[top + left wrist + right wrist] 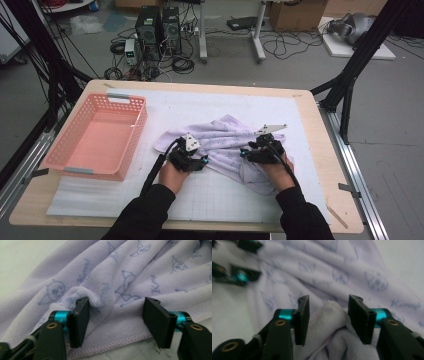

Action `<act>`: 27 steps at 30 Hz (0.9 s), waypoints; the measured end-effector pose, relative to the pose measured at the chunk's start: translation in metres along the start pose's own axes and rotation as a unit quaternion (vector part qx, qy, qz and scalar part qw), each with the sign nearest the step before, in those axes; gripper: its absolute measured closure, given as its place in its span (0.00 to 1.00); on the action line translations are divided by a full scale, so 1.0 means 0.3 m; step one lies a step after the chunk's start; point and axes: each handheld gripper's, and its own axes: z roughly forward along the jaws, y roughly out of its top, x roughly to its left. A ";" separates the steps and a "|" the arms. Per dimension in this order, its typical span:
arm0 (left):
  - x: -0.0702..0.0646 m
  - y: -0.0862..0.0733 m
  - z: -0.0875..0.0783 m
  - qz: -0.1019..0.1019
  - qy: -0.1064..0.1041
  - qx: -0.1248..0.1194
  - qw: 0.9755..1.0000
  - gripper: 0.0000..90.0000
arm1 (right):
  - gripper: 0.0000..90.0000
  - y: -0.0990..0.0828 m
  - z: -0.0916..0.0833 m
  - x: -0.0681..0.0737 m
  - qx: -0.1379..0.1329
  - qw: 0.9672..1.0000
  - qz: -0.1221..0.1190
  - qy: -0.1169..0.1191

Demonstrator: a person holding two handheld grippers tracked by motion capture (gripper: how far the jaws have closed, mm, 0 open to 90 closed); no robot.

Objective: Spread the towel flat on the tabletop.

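A crumpled lilac towel (227, 145) printed with blue cartoon faces lies in the middle of the surface (310, 210), to the right of an empty pink basket (95, 135). The left tool (116, 315) stands at the towel's left near edge, its jaws parted over a hemmed fold without pressing on it. The right tool (328, 315) is at the towel's right side, its jaws narrower, straddling a raised bunch of cloth that touches the right jaw, with a gap at the left one.

Lilac printed towel (227, 145) crumpled on white mat, hemmed edge bunched.
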 end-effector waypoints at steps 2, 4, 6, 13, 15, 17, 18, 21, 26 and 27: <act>0.006 -0.002 -0.008 0.039 0.013 -0.004 0.999 0.94 | 0.83 -0.012 -0.001 -0.017 0.007 1.000 -0.008 -0.011; 0.028 0.000 -0.017 0.025 0.014 -0.001 1.000 0.95 | 0.86 -0.019 -0.026 -0.034 0.001 1.000 -0.006 -0.023; 0.040 0.001 -0.021 0.020 0.013 0.000 1.000 0.95 | 0.86 -0.031 -0.059 -0.050 -0.003 0.999 -0.010 -0.048; 0.137 0.009 -0.061 -0.017 0.045 -0.016 0.999 0.96 | 0.87 -0.134 -0.225 -0.161 -0.038 0.993 0.039 -0.105; 0.181 0.005 -0.071 -0.044 0.057 -0.024 0.997 0.96 | 0.87 -0.178 -0.263 -0.203 -0.042 0.991 0.068 -0.110; 0.222 -0.005 -0.071 -0.078 0.063 -0.037 0.994 0.96 | 0.89 -0.213 -0.289 -0.233 -0.050 0.989 0.092 -0.108; 0.222 -0.005 -0.071 -0.078 0.063 -0.037 0.994 0.96 | 0.89 -0.225 -0.297 -0.239 -0.054 0.988 0.099 -0.108; 0.225 -0.003 -0.068 -0.079 0.084 -0.045 0.992 0.96 | 0.91 -0.248 -0.308 -0.234 -0.039 0.989 0.089 -0.116; 0.264 -0.007 -0.071 -0.097 0.105 -0.050 0.988 0.96 | 0.82 -0.290 -0.379 -0.259 -0.074 0.982 0.120 -0.129; 0.264 -0.007 -0.071 -0.097 0.105 -0.050 0.988 0.96 | 0.77 -0.284 -0.397 -0.257 -0.095 0.980 0.123 -0.125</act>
